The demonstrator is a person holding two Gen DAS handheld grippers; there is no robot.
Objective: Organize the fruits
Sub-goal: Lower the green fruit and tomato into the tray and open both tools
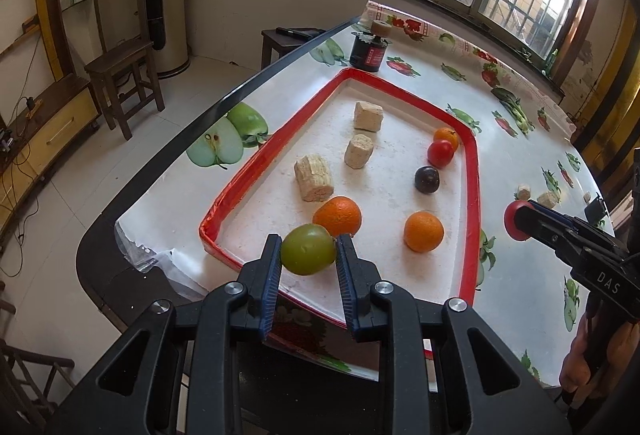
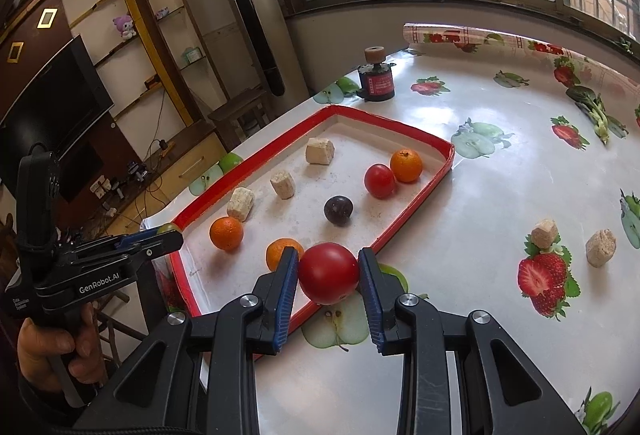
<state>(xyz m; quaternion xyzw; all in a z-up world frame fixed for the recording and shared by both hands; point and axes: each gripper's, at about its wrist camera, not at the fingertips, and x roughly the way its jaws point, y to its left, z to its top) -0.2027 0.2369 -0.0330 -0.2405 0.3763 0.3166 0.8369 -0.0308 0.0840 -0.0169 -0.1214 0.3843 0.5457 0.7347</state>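
A white tray with a red rim (image 1: 472, 171) (image 2: 412, 219) lies on the table. My left gripper (image 1: 308, 255) is shut on a green apple (image 1: 308, 249), held over the tray's near left corner. My right gripper (image 2: 329, 275) is shut on a red apple (image 2: 329, 273), held above the tray's right rim; it also shows in the left wrist view (image 1: 514, 221). In the tray lie two oranges (image 1: 338, 215) (image 1: 424, 231), a dark plum (image 1: 427, 179), a red tomato (image 1: 440, 153) and a small orange (image 1: 446, 136).
Three beige blocks (image 1: 314, 177) (image 1: 359, 151) (image 1: 368, 116) lie in the tray. Two more blocks (image 2: 544, 233) (image 2: 600, 247) lie on the fruit-print tablecloth to the right. A dark jar (image 1: 367, 53) stands behind the tray. The table edge runs close on the left.
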